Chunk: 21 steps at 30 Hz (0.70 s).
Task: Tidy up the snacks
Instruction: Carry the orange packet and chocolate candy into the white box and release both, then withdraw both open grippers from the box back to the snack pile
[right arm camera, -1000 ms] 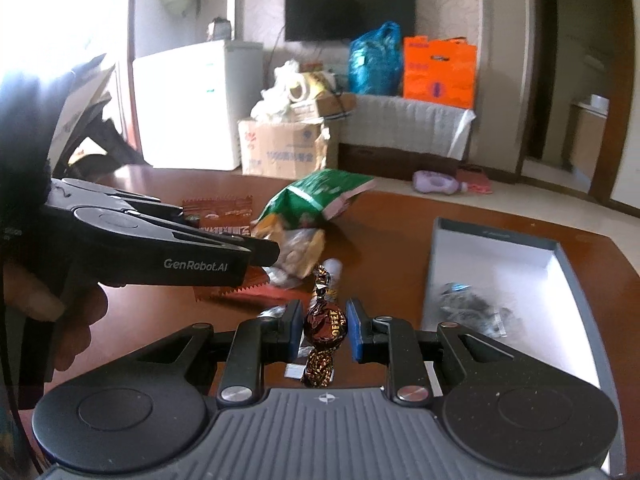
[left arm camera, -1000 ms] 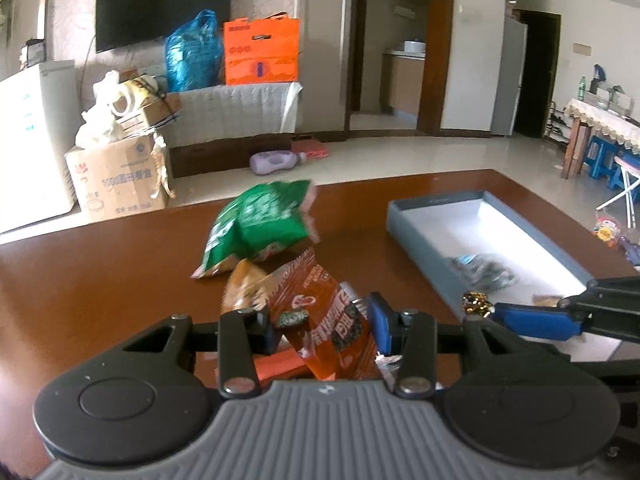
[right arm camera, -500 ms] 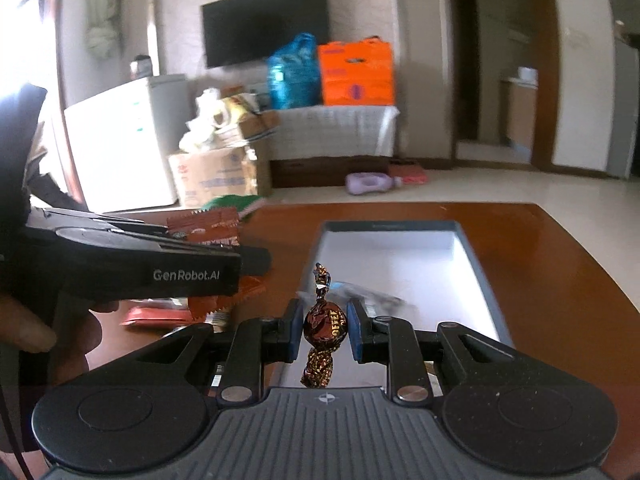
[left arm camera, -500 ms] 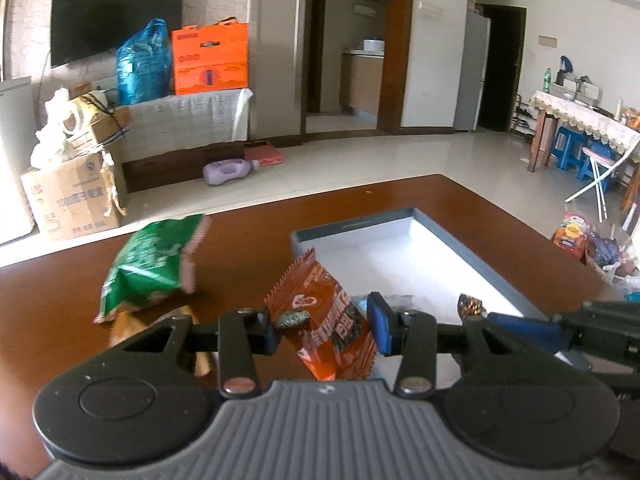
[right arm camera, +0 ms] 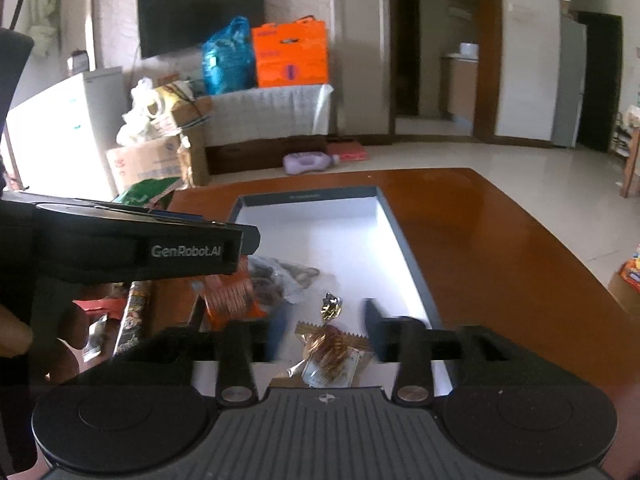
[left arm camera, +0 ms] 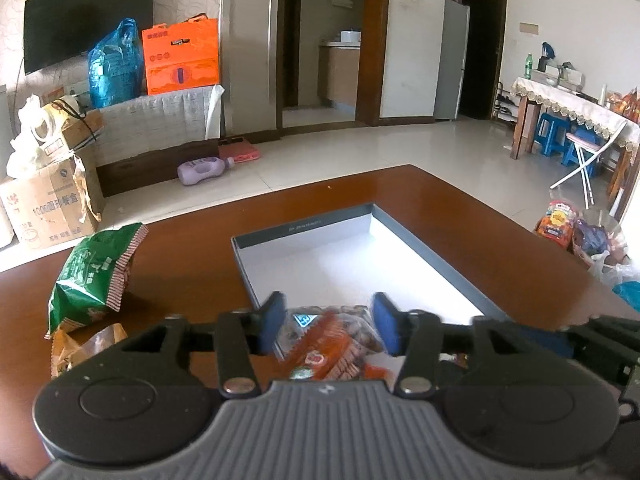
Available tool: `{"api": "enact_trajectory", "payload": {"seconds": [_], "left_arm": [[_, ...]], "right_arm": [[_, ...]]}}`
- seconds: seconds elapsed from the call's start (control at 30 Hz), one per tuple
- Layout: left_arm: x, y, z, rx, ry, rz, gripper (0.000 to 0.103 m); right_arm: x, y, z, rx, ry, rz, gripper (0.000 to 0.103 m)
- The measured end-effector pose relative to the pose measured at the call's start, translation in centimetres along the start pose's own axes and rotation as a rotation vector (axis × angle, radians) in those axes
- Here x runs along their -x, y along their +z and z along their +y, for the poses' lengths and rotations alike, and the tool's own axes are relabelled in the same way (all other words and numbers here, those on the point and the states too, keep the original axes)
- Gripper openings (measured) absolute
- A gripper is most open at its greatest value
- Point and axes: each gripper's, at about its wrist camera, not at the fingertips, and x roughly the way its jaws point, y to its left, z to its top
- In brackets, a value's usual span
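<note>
The left claw [left arm camera: 329, 326] stands spread, its jaws having just been opening; the orange crinkled snack packet [left arm camera: 334, 350] lies loose between and below its blue pads [left arm camera: 273, 314], touching neither. The right claw [right arm camera: 322, 330] is likewise spread, its jaws also just opened, and the gold-foil wrapped toffee [right arm camera: 331, 334] sits free between them on a small clear-wrapped snack. Both snacks lie at the near end of the shallow rectangular box with grey walls and a white floor [left arm camera: 400, 236], which runs away from both claws on the glossy red-brown wooden surface [left arm camera: 192, 264]. A clear bag of dark pieces [right arm camera: 280, 276] rests in the box just beyond the orange packet.

To the left of the left claw, on the surface beside the box, a green foil snack bag [left arm camera: 94, 276] stands tilted, with a yellow-brown packet [left arm camera: 86, 344] nearer in front of it.

Past the far edge of the surface is pale tiled floor [left arm camera: 380, 152], where a lilac plastic bottle [left arm camera: 204, 170] lies on its side. Further left sit a brown cardboard carton [left arm camera: 44, 208], a cloth-covered low cabinet carrying a blue plastic bag [left arm camera: 114, 64] and an orange gift box [left arm camera: 182, 56], and a black wall-mounted television [left arm camera: 86, 16]. Far right stands a lace-covered side table [left arm camera: 576, 104] with blue stools beneath.
</note>
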Motion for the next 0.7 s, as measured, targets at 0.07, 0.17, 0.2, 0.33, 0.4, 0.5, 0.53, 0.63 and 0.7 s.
{"api": "enact_trajectory", "payload": {"seconds": [0.07,0.17,0.2,0.33,0.4,0.5,0.53,0.63,0.7], "left_arm": [[0.2,0.0,-0.1,-0.009,0.013,-0.017,0.071],[0.5,0.1,0.1,-0.005,0.011,-0.023,0.075],[0.5,0.2,0.1,-0.003,0.017,-0.025,0.079],[1.2,0.0,0.1,0.018,0.04,-0.045,0.09],[1.3,0.1,0.4,0.026,0.047,-0.042,0.091],[1.5,0.0,0.6,0.03,0.064,-0.038,0.092],[1.6,0.0,0.8,0.034,0.064,-0.04,0.092],[2.2,-0.2,1.7,0.053,0.076,-0.043,0.092],[2.6,-0.4,2.5,0.067,0.09,-0.042,0.092]], "right_arm": [[0.0,-0.2,0.1,0.004,-0.005,-0.007,0.066],[0.0,-0.3,0.5,0.019,-0.013,-0.016,0.074],[0.0,-0.2,0.6,0.025,-0.013,-0.018,0.076],[0.6,-0.2,1.0,0.052,-0.038,-0.049,0.09],[0.7,-0.2,1.3,0.065,-0.042,-0.058,0.091],[0.7,-0.3,1.6,0.077,-0.035,-0.057,0.091],[0.7,-0.3,1.7,0.081,-0.032,-0.058,0.091],[0.8,0.0,2.1,0.094,-0.018,-0.07,0.091],[1.0,0.2,2.5,0.108,-0.005,-0.078,0.091]]}}
